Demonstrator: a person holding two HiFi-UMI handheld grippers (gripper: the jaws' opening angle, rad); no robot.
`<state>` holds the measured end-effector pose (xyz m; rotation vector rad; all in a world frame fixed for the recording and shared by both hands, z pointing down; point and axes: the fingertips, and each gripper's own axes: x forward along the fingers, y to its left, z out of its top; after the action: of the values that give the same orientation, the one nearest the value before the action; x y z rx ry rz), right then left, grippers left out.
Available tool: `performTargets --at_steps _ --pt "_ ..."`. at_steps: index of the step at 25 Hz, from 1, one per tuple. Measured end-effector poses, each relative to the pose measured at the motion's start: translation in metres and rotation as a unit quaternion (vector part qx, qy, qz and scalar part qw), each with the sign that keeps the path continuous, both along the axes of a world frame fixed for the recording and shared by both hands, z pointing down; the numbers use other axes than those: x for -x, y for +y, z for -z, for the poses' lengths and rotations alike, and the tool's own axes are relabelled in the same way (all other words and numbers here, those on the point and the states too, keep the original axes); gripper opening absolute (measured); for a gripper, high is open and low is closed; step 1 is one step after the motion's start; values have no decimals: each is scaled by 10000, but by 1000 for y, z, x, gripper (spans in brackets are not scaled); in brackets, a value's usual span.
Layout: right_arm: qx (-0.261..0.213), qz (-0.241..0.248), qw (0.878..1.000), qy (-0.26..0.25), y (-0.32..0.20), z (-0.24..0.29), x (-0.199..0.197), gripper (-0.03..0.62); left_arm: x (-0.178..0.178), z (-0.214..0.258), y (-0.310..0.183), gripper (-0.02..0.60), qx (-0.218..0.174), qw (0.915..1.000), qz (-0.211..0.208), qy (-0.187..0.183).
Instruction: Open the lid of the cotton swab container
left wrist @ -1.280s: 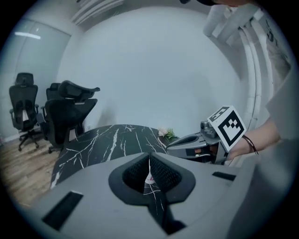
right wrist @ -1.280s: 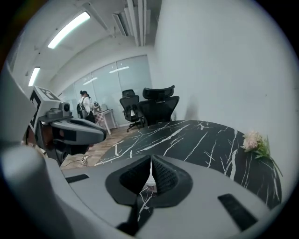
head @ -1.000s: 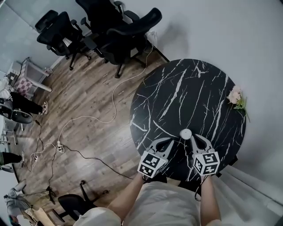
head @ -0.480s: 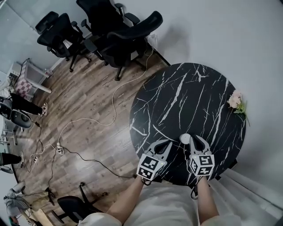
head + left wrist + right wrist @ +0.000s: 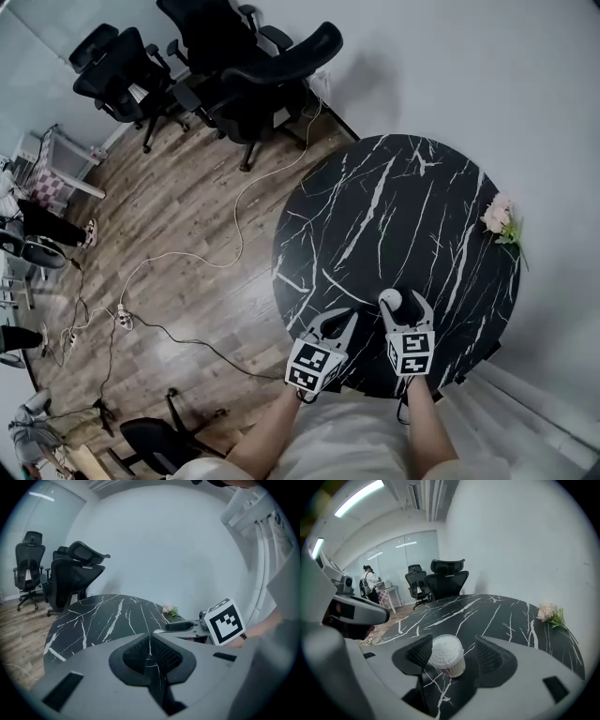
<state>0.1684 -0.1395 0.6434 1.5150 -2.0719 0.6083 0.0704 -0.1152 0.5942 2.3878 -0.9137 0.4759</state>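
Black marble-veined worktop carries the cotton swab container near the person's edge. The right claw has just been opening wide and straddles it without gripping. The left claw is closed and empty. This looks like the grasping stage: next, clamp the body squarely.

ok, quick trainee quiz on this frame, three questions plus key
1. True or false: the left gripper holds the swab container.
2. What stands between the right gripper's jaws? A) a cup B) the swab container C) nothing
3. Name the thing lying near the table's edge, away from both grippers.
Key: 1 false, it is shut and empty. 2 B; those jaws have just been opening and stand open round it. 3 the flower.
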Motion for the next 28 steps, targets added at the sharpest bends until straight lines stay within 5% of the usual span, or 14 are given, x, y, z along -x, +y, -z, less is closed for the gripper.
performTargets --at_steps 8,17,28 --pt "-110 -68 9996 237 -2 6 14 278 0 3 5 23 16 10000 -34 51" --pt "-161 -362 9925 1156 -11 -5 4 278 5 6 5 23 -20 10000 -12 64" --pt "-81 -586 9969 515 -6 -16 -4 278 5 9 7 23 -73 10000 -49 30"
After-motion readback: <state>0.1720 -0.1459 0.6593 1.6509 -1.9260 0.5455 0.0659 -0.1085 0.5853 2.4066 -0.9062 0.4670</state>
